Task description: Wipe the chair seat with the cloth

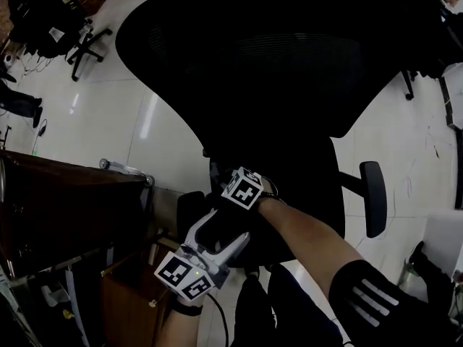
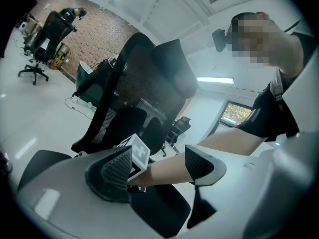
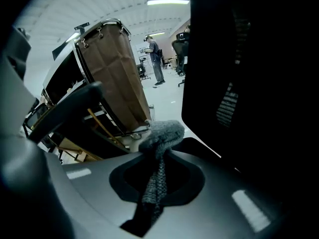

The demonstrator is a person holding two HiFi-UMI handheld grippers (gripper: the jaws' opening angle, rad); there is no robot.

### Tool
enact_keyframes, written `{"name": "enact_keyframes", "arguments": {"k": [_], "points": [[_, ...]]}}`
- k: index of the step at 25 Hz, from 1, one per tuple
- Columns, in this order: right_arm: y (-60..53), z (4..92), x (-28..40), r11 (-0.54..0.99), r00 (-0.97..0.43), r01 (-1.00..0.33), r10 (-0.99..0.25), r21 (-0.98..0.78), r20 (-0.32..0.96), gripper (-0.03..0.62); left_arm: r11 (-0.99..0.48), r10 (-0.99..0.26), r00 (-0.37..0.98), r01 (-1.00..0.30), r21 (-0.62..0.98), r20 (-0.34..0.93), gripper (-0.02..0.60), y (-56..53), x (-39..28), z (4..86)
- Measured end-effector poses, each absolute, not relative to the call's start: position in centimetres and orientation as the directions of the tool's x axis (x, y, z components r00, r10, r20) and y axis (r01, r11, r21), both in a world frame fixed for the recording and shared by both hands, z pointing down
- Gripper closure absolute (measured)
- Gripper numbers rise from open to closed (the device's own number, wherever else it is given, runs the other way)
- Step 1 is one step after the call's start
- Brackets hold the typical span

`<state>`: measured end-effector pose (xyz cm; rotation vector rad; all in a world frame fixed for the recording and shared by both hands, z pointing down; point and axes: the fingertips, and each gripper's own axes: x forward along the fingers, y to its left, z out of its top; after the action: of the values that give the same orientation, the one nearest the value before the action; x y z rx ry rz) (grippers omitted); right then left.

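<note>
One grey knitted cloth (image 3: pixel 163 132) is clamped in my right claw (image 3: pixel 158 153) for dragging across the chair seat (image 1: pixel 312 194), while my left claw (image 2: pixel 159 169) gapes wide and empty nearby.

My left hand-held gripper (image 2: pixel 159 167) is pale grey with black textured pads (image 2: pixel 115 169). My right hand-held gripper (image 3: pixel 155 183) is the same grey around a mottled grey knit cloth (image 3: pixel 160 132), and the marker cube (image 1: pixel 244 189) shows black squares on white. The chair (image 1: pixel 275 63) is black all over with a fine mesh weave on the back, over a glossy white floor (image 1: pixel 94 114); sleeve (image 1: pixel 369 291) black with white stripes, cabinet (image 1: pixel 65 208) dark brown, hanging bag (image 3: pixel 117 78) tan, far wall (image 2: pixel 94 44) red-brown brick.
</note>
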<state>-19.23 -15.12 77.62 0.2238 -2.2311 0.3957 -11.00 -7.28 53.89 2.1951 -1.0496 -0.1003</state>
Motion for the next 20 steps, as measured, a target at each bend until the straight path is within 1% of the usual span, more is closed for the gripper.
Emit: {"name": "enact_keyframes", "arguments": {"k": [3, 7, 11, 15, 20], "points": [[-16.2, 79.7, -20.1, 0.933, -0.624, -0.295, -0.024, -0.207, 0.781, 0.563, -0.422, -0.719, 0.661, -0.661, 0.62, 0.216, 0.225, -7.8, -11.0, 54.9], [-16.2, 82.7, -19.8, 0.956, -0.575, -0.233, 0.015, -0.181, 0.818, 0.563, -0.418, -0.713, 0.665, -0.659, 0.626, 0.224, 0.225, -7.8, -10.2, 55.8], [-17.4, 83.2, -18.4, 0.955, -0.593, -0.232, 0.012, -0.185, 0.805, 0.563, -0.422, -0.706, 0.67, -0.657, 0.625, 0.228, 0.225, -8.3, -9.2, 56.5], [-19.6, 84.3, -13.9, 0.928, -0.55, -0.328, -0.035, -0.178, 0.834, 0.563, -0.434, -0.69, 0.683, -0.656, 0.618, 0.24, 0.225, -8.9, -7.8, 57.0], [-22.6, 85.7, -3.7, 0.902, -0.441, -0.417, -0.095, -0.11, 0.893, 0.563, -0.457, -0.665, 0.707, -0.641, 0.617, 0.242, 0.225, -9.8, -5.5, 57.0]]}}
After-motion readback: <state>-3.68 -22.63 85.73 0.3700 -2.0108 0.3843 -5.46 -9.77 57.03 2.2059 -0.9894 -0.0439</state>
